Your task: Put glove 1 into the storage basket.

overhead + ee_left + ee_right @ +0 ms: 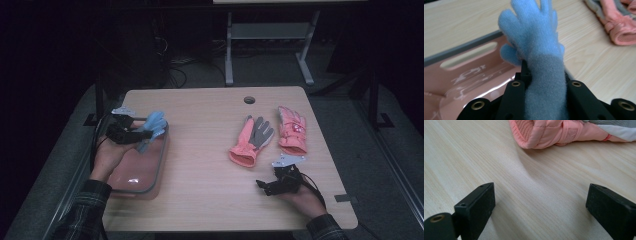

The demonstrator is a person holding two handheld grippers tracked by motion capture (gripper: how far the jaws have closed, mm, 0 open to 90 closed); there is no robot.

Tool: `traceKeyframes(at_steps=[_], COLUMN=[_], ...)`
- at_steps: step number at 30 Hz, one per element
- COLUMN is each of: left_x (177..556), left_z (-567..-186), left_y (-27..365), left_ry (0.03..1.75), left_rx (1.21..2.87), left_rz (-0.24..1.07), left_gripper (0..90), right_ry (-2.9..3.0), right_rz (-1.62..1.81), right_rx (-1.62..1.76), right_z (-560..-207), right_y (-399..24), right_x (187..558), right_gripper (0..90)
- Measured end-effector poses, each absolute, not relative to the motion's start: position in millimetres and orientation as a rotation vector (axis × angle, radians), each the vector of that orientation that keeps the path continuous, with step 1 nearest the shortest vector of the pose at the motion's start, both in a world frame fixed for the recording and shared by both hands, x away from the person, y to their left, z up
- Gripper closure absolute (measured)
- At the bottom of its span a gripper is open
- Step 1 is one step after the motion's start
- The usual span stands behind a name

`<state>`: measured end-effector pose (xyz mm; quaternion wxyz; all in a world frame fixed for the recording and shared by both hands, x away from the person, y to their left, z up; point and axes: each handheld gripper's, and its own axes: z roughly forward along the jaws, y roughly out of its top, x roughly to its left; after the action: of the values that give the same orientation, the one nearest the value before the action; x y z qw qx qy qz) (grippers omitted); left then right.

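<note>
The wooden table (pixel 210 150) sits in a dark room. My left gripper (pixel 131 131) clamps the blue glove (pixel 534 50) above the pink bin (pixel 150 170), whose inside looks bare; its near end is cut off. My right gripper (pixel 272 186) rests wide apart near the salmon gloves (pixel 252 140).

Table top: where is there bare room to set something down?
Free: the middle of the table, between the pink bin and the pink gloves; also the far strip near the round hole. Crowded: the right side, around both gloves and the right tongs.
</note>
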<state>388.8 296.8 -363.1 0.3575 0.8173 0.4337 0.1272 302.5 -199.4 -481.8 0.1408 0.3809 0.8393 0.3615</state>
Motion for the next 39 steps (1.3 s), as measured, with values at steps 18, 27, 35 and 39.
traceKeyframes(at_steps=[18, 27, 35, 39], left_x=[402.0, 405.4, 405.8, 405.8], left_z=[-412.5, -429.9, -434.8, -430.4], left_y=[302.4, 300.5, 296.8, 299.2], left_ry=[1.22, 1.235, 1.239, 1.251], left_rx=[2.187, 2.247, 2.269, 2.253], left_rz=[0.298, 0.257, 0.23, 0.247], left_gripper=[75.4, 68.7, 37.6, 21.7], right_ry=[2.426, 2.426, 2.426, 2.426], right_rz=[1.043, 1.042, 1.042, 1.041], right_rx=[1.1, 1.099, 1.099, 1.099], right_z=[-481.7, -481.6, -481.7, -481.6], right_y=[-199.5, -199.5, -199.5, -199.5], right_x=[302.5, 302.5, 302.6, 302.6], right_gripper=[8.1, 8.1, 8.1, 8.1])
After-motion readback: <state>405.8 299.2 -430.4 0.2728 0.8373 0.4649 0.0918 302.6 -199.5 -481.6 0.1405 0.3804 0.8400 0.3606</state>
